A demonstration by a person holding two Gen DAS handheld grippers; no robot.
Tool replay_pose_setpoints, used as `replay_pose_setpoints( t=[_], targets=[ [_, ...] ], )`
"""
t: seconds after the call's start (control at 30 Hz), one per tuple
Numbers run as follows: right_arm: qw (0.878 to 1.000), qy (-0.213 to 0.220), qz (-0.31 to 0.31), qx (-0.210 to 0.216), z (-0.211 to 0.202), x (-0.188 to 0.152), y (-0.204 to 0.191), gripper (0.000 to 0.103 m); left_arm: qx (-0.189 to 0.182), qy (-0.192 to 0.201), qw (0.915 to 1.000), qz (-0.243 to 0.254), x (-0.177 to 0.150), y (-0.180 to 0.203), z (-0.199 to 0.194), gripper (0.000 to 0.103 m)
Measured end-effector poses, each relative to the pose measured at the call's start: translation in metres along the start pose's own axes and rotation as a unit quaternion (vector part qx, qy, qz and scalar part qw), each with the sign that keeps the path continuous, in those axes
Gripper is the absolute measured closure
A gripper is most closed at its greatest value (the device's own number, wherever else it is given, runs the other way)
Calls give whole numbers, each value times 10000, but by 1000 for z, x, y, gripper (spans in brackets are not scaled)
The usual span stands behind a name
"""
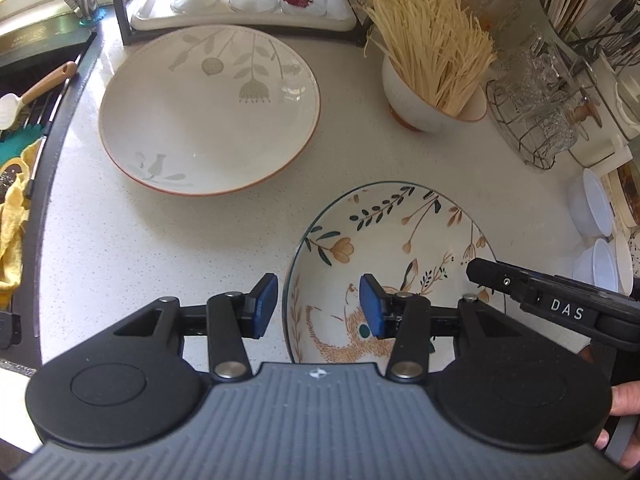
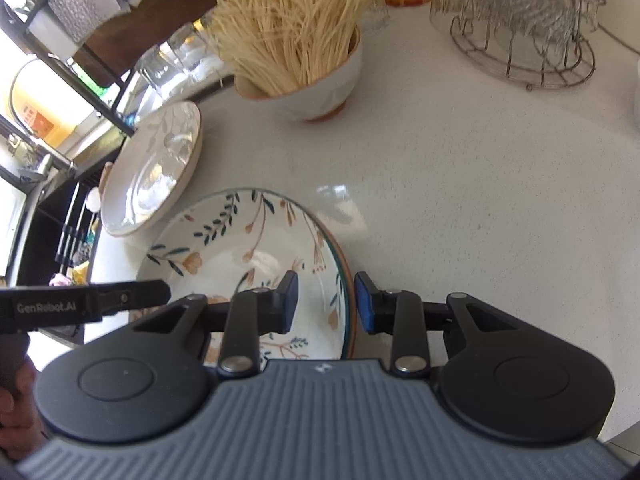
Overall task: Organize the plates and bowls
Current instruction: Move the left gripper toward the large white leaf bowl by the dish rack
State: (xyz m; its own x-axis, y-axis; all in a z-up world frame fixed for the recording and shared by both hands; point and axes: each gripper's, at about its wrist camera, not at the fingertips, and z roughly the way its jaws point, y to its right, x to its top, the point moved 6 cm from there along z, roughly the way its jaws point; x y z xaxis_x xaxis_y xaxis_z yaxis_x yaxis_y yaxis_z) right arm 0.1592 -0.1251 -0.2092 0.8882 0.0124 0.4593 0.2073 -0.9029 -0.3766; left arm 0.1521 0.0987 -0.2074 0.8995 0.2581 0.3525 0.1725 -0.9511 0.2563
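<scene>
A floral plate with a fox picture point(image 1: 396, 248) lies on the white counter near the front, also in the right wrist view point(image 2: 248, 248). My left gripper point(image 1: 318, 306) is open, its jaws either side of the plate's left rim. My right gripper point(image 2: 326, 304) is open, its jaws either side of the plate's right rim. A larger cream plate with grey leaf print point(image 1: 208, 108) lies further back left, also in the right wrist view point(image 2: 156, 172). A white bowl holding dry noodles point(image 1: 428, 100) stands at the back.
A tray with upturned glasses point(image 1: 244, 4) stands behind the cream plate. A wire rack of glassware point(image 1: 540, 112) is at the right. White bowls point(image 1: 592, 208) stand on edge at the far right. The sink point(image 1: 24, 120) with cloths lies left.
</scene>
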Motion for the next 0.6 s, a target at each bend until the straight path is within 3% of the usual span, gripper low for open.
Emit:
replay_pose_setpoints(
  t=[0.27,0.6],
  targets=[
    [9986,457,-275,-22,-22,15,-13,69,-75,367,9993,-76,10,-5,-34,52],
    [9964,744,-290,300,-37,39,-38,69,37,848,9963,132,31,-11,-64,52]
  ],
)
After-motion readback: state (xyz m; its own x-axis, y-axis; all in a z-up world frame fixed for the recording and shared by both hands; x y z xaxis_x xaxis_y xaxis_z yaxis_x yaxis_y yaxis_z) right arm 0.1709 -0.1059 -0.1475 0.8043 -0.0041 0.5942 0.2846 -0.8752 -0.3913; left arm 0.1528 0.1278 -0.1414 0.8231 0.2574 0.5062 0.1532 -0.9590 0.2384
